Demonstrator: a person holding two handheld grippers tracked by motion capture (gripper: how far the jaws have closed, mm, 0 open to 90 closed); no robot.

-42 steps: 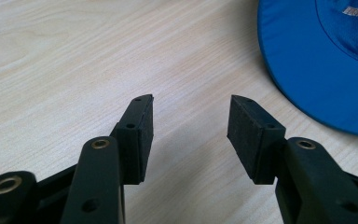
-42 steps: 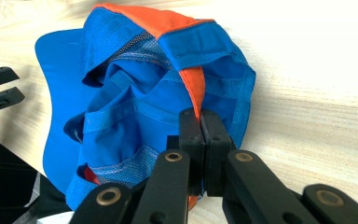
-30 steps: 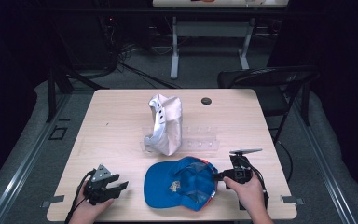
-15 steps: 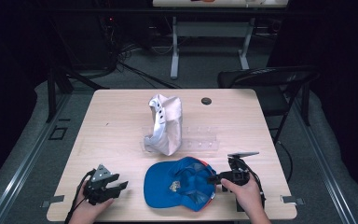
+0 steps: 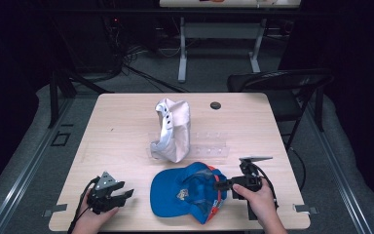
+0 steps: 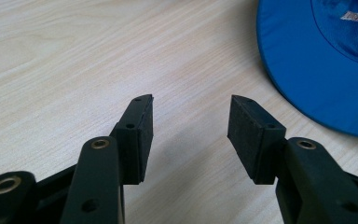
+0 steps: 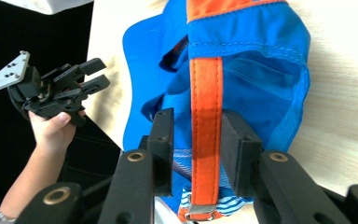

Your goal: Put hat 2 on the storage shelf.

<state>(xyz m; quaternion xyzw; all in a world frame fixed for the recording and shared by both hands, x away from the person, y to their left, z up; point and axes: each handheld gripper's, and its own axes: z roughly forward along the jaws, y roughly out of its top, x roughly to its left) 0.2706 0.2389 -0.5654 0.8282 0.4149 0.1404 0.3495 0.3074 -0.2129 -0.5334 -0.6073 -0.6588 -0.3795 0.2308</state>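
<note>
A blue cap (image 5: pixel 185 192) with orange trim lies crown up near the table's front edge, its brim pointing left. My right gripper (image 5: pixel 220 185) is at the cap's back. In the right gripper view its jaws (image 7: pixel 199 115) stand open, part closed, on either side of the orange back strap (image 7: pixel 206 93). My left gripper (image 5: pixel 126 194) rests left of the cap, open, with bare wood between its pads (image 6: pixel 189 105); the cap's brim (image 6: pixel 326 60) lies just to its right. The right gripper view also shows the left gripper (image 7: pixel 91 74) in a hand.
A white cap (image 5: pixel 173 129) stands on a clear plastic rack (image 5: pixel 209 144) in the middle of the wooden table (image 5: pixel 117 122). A small black disc (image 5: pixel 215 105) lies near the far edge. A black folding chair (image 5: pixel 282 83) stands beyond the right far corner.
My right gripper has edged left into the back of the blue cap. The left gripper has stayed in place.
</note>
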